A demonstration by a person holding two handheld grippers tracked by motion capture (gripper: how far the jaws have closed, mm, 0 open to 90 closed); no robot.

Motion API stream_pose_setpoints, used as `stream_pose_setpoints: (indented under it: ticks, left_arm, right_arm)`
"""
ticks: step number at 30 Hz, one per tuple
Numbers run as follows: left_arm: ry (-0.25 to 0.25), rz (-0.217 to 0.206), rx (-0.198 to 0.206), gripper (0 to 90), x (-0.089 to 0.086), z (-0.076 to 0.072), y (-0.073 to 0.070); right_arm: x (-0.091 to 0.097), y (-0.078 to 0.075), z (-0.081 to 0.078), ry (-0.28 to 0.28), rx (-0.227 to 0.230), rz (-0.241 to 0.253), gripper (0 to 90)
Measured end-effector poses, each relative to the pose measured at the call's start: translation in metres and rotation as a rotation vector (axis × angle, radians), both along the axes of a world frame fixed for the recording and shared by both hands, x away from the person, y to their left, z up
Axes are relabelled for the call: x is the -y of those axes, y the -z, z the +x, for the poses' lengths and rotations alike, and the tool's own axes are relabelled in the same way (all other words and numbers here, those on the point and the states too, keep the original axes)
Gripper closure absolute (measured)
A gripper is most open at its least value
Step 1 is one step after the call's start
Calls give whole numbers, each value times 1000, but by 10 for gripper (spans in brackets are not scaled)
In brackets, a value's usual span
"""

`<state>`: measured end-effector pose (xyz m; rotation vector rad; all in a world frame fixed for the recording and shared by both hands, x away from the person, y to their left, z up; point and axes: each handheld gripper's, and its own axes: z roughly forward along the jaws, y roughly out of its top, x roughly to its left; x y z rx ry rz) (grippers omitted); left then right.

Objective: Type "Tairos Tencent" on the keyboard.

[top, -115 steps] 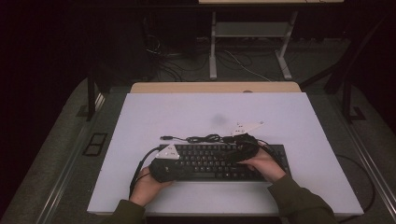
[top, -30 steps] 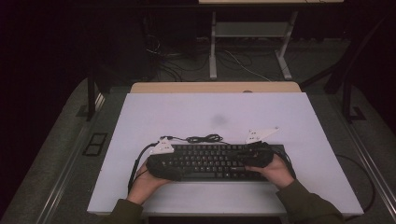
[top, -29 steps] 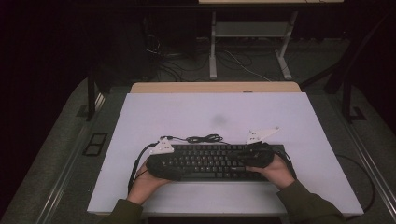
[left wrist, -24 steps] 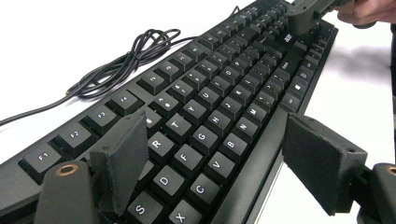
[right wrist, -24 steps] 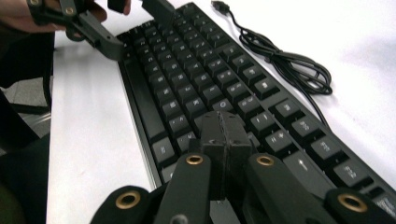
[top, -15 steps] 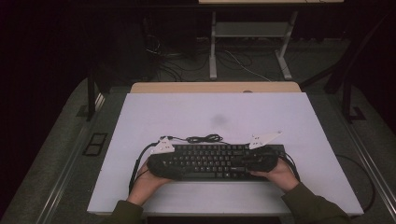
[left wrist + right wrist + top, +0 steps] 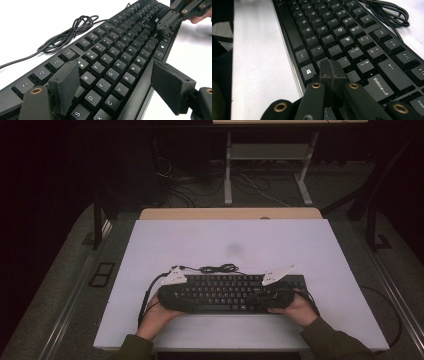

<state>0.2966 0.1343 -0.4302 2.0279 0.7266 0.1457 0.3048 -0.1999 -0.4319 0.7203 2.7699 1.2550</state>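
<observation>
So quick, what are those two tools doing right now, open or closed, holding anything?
Left tool: open over the keyboard, pads clear of it.
Right tool: closed, empty, tip over the keys.

Left tongs [image 7: 112,92] cover a few keys on the keyboard [image 7: 120,50], and the frame chops off its near end. Right tongs [image 7: 333,72] sit pressed together over the keys by Ctrl (legends there unreadable). Cable [image 7: 217,268] too thin to trace from above.
</observation>
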Motion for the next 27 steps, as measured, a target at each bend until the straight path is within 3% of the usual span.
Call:
stream_pose_setpoints:
  ticks: [12, 21, 27]
  left_arm:
    - [0, -1, 1, 222, 0, 0, 0]
    - [-8, -2, 2, 243, 0, 2, 0]
    - [-19, 0, -1, 314, 1, 7, 0]
  right_arm:
    - [-2, 4, 1, 2, 3, -32, 896]
    - [-2, 4, 2, 1, 1, -29, 896]
    - [-2, 4, 2, 0, 1, -28, 896]
